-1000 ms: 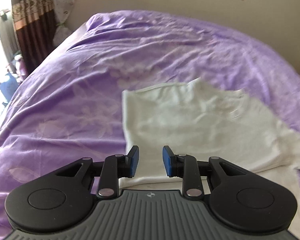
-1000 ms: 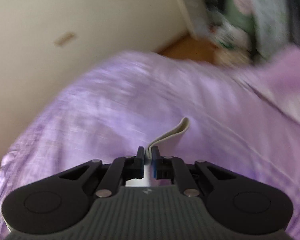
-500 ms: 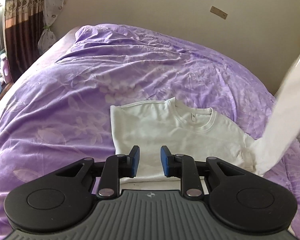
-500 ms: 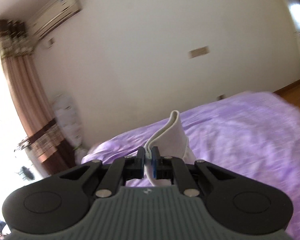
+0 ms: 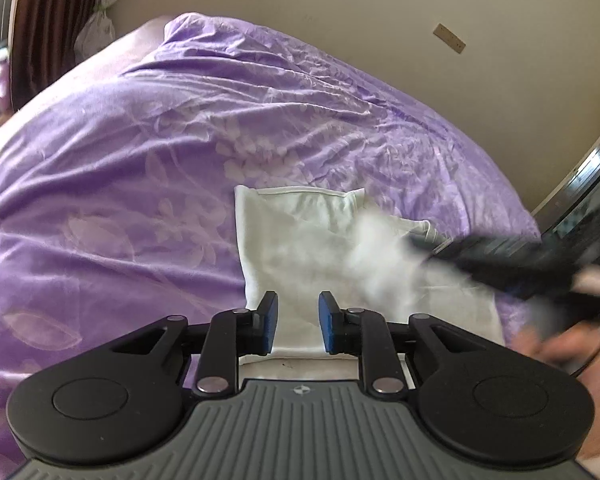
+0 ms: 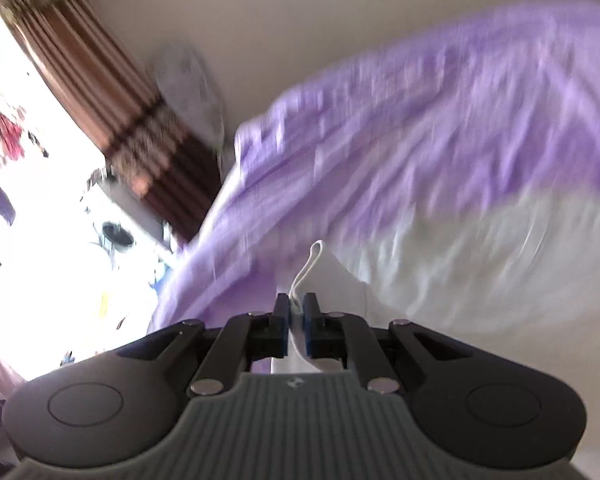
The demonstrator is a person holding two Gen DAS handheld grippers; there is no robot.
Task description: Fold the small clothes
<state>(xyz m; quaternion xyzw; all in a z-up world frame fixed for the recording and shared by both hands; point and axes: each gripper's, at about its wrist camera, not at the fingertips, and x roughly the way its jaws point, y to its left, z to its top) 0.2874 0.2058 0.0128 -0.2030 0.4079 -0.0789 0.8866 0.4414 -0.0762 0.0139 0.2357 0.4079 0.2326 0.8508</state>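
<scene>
A small white shirt point(image 5: 300, 240) lies flat on the purple bedspread point(image 5: 140, 160). My left gripper point(image 5: 298, 322) hovers at the shirt's near hem. Its jaws are closing, and a gap still shows between the blue pads, which press on nothing. My right gripper point(image 5: 500, 256) sweeps in from the right as a dark blur, dragging a white sleeve point(image 5: 380, 256) over the shirt's body. In the right wrist view that gripper point(image 6: 297, 312) is shut on the sleeve's folded edge point(image 6: 308, 264), with the shirt point(image 6: 460, 272) blurred to its right.
A beige wall point(image 5: 380, 0) with a small plate point(image 5: 449, 37) runs behind the bed. Brown curtains point(image 5: 40, 20) hang at the far left beside a bright window point(image 6: 40, 240). Dark furniture point(image 5: 588, 176) stands at the right edge. A person's hand point(image 5: 560, 344) holds the right gripper.
The right gripper has swung from out at the right across to the left, carrying the sleeve onto the shirt. The left gripper's jaws have narrowed and it has shifted slightly.
</scene>
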